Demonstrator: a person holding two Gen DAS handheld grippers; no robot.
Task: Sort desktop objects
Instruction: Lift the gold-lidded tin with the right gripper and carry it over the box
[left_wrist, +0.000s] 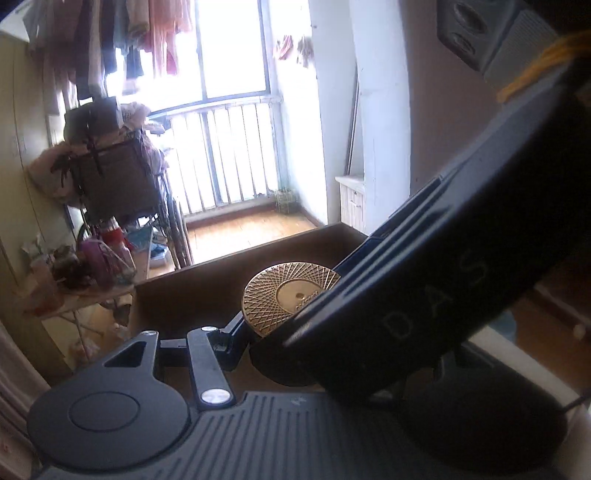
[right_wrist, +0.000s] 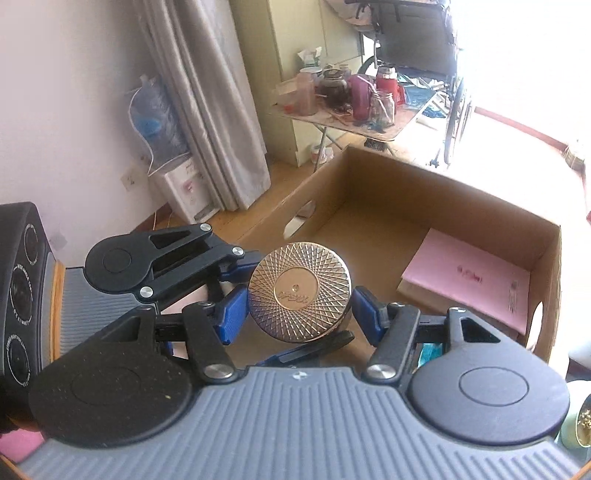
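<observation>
While the right tool (right_wrist: 300, 295) grips the round gold tin (right_wrist: 300, 291) by its sides, blue pads pressing at 9 and 3 o'clock, the tin hangs just short of the cardboard box (right_wrist: 391, 173), whose open mouth fills the view from 12 to 3 o'clock. A pink booklet (right_wrist: 469, 277) lies flat on the box floor at 3 o'clock, so the sensible drop looks to be the bare floor toward 12 o'clock. Carrying the tin well over the near wall before lowering should keep it from clipping the rim, and the pads ought to part only once it sits low inside, lid up, as it would likely roll if tipped. This tool points steeply downward, level across its fingers. From the left wrist view the left tool (left_wrist: 236, 332) lies underneath, angled up at the tin (left_wrist: 284, 295) from 6 o'clock; its jaws are drawn in, though whether they pinch anything I cannot tell, the right tool's body covering one side
</observation>
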